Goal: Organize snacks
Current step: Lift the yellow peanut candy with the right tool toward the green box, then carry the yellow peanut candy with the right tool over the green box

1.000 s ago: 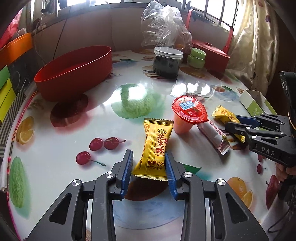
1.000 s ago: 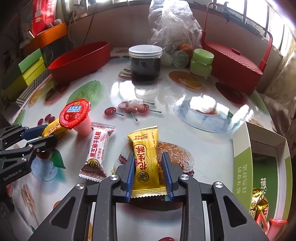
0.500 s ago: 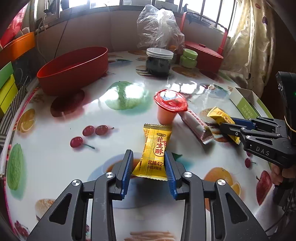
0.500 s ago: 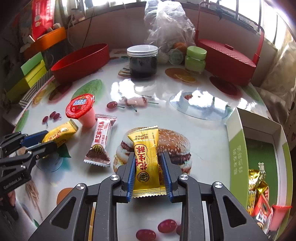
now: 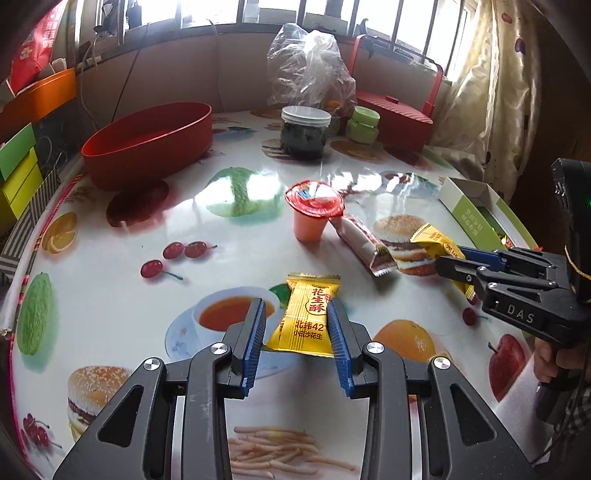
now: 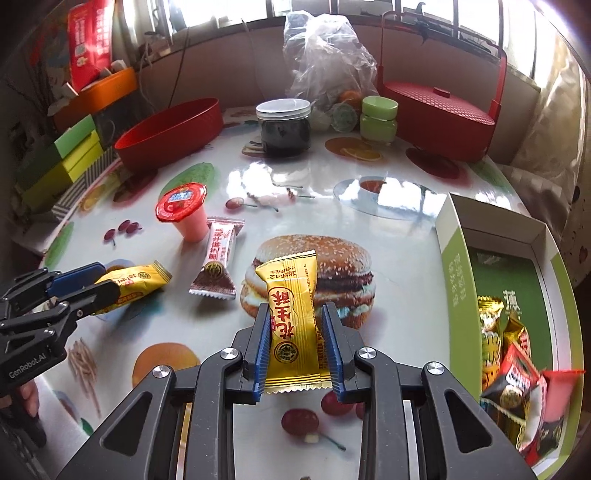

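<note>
The table is round and shiny white, with pictures printed on it: cherries, a burger, a cup of tea, oranges, an apple and fries. Light from the windows at the back shines on it. A low brown wall runs behind the table, and a curtain with little spots hangs on the right.

The left gripper holds a yellow snack pack tight between its blue pads, low over the tea cup picture. The right gripper pinches another yellow snack pack the same way, above the burger picture.

On the table between them stand a pink jelly cup with a red lid and, just beside it, a long pink candy bar lying flat.

The green and white box sits at the right edge of the table. It is open, and some snacks already lie piled at its near end.

At the back are a red oval bowl, a dark jar with a white lid, a small green jar, a crinkly clear bag and a red basket with a tall handle. On the left, off the table, sit green and yellow boxes and an orange tub.
</note>
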